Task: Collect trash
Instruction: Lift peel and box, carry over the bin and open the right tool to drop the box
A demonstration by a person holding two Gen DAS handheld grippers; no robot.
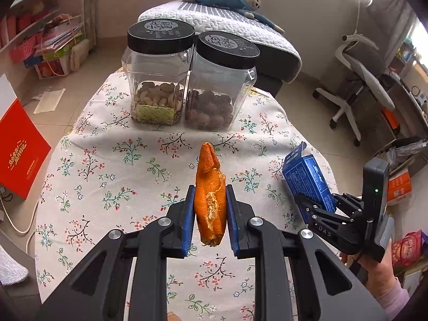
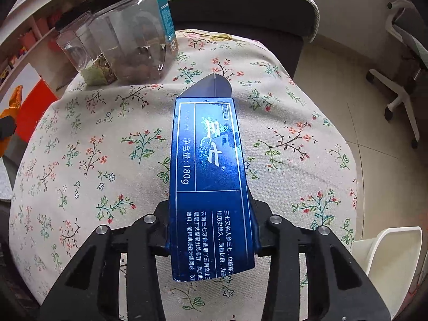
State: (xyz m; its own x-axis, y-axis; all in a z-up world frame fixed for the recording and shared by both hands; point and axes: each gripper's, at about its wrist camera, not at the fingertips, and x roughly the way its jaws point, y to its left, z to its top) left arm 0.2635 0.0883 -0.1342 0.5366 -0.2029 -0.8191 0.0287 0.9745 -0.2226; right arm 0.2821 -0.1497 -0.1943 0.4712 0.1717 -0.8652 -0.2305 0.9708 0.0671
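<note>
1. Left wrist view: left gripper (image 1: 209, 208) clenched on an orange peel (image 1: 209, 195); blue pads press both sides of the peel; peel sticks out forward past the fingertips and hangs clear above the surface (image 1: 107, 165), which has a floral cloth on it; two clear jars with black lids stand side by side at the far end, touching or nearly so: left jar (image 1: 157, 80) holds pale nuts, right jar (image 1: 222, 85) holds dark ones; right gripper (image 1: 318, 206) shows at the right edge, held by a hand (image 1: 374, 267), grasping a blue carton (image 1: 307, 176) tilted up to the left; red box (image 1: 21, 160) off the surface at left; office chair (image 1: 361, 80) on the floor at right; soft toy (image 1: 230, 0) on the bed behind the jars.

2. Right wrist view: right gripper (image 2: 211, 230) clenched on the blue carton (image 2: 208, 174); fingers grip its two long edges near the lower end; printed face toward the camera; far end flap open; carton held above the cloth-covered surface (image 2: 294, 133), not resting on it; jars (image 2: 123, 40) at upper left; orange peel (image 2: 13, 99) just visible at the left edge; white bin rim (image 2: 396, 254) at lower right, beside the surface.
</note>
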